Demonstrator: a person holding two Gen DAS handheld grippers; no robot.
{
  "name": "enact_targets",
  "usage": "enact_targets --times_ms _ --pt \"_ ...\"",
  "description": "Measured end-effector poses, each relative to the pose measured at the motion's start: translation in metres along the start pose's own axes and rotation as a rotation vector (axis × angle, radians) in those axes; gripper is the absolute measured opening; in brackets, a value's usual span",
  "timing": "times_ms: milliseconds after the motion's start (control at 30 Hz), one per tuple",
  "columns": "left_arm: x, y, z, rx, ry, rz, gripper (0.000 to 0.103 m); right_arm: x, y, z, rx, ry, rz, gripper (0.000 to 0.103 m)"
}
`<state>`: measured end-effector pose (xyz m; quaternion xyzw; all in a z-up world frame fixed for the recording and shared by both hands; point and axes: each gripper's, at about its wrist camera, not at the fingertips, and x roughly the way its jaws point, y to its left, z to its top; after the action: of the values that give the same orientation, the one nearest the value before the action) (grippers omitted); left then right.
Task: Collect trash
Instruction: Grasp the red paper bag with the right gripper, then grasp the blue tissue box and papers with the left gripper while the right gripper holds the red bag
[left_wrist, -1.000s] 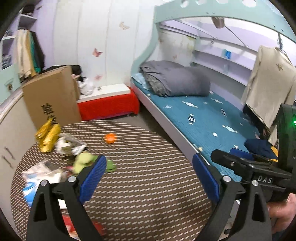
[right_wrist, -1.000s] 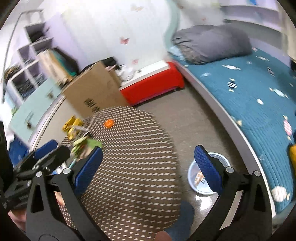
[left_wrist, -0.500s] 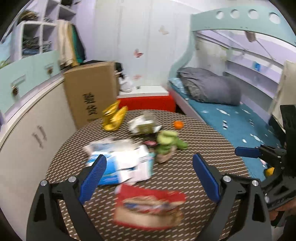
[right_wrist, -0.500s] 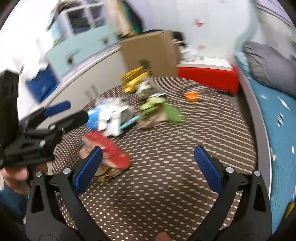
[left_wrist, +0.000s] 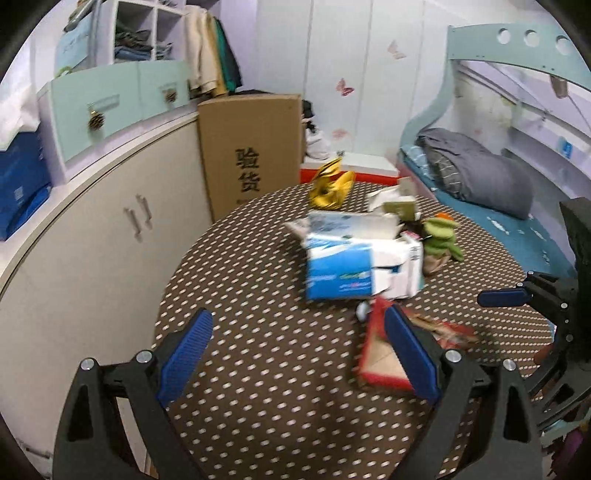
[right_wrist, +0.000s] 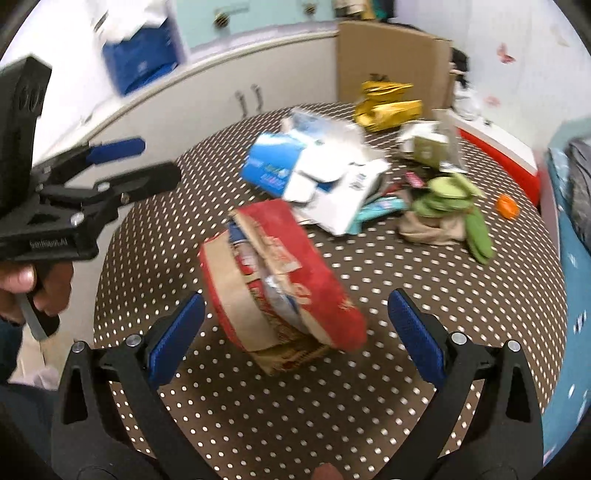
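Trash lies on a round brown dotted table (left_wrist: 258, 369) (right_wrist: 424, 295). A crushed red and brown carton (right_wrist: 280, 280) (left_wrist: 384, 358) is nearest. Behind it lie a blue and white torn box (left_wrist: 354, 266) (right_wrist: 306, 166), a yellow foil bag (left_wrist: 330, 184) (right_wrist: 388, 105), green wrappers (left_wrist: 441, 236) (right_wrist: 450, 203) and a small orange piece (right_wrist: 508, 206). My left gripper (left_wrist: 299, 362) is open and empty over the table's near left part. My right gripper (right_wrist: 295, 336) is open, its jaws on either side of the red carton without touching it.
A white curved cabinet (left_wrist: 92, 240) runs along the left. A tall cardboard box (left_wrist: 251, 155) stands behind the table. A bed with a teal cover (left_wrist: 517, 229) and grey duvet is at the right. A red and white bench (left_wrist: 351, 166) stands at the back.
Both grippers have swung left from the bed side toward the table and its trash. The right gripper has come close above the red carton. Both stay open.
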<state>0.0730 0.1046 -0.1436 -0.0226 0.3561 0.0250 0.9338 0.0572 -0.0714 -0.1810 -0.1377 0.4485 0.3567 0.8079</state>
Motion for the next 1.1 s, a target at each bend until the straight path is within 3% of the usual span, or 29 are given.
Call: enact_targets --times_ms 200,267,533,1100 --pt "0.001 0.018 -0.008 -0.039 0.025 0.030 0.092 0.033 0.011 0.012 -0.083 0.068 0.007 0.097" --pt "0.001 0.018 -0.009 -0.044 0.029 0.028 0.092 0.045 0.014 0.012 -0.105 0.094 0.010 0.092" --pt "0.007 0.009 -0.008 -0.033 0.044 0.004 0.092 0.033 0.007 -0.003 -0.071 0.052 0.026 0.086" --pt "0.051 -0.042 0.024 0.061 0.069 -0.088 0.092 -0.052 -0.082 -0.048 0.316 -0.157 -0.017 0.086"
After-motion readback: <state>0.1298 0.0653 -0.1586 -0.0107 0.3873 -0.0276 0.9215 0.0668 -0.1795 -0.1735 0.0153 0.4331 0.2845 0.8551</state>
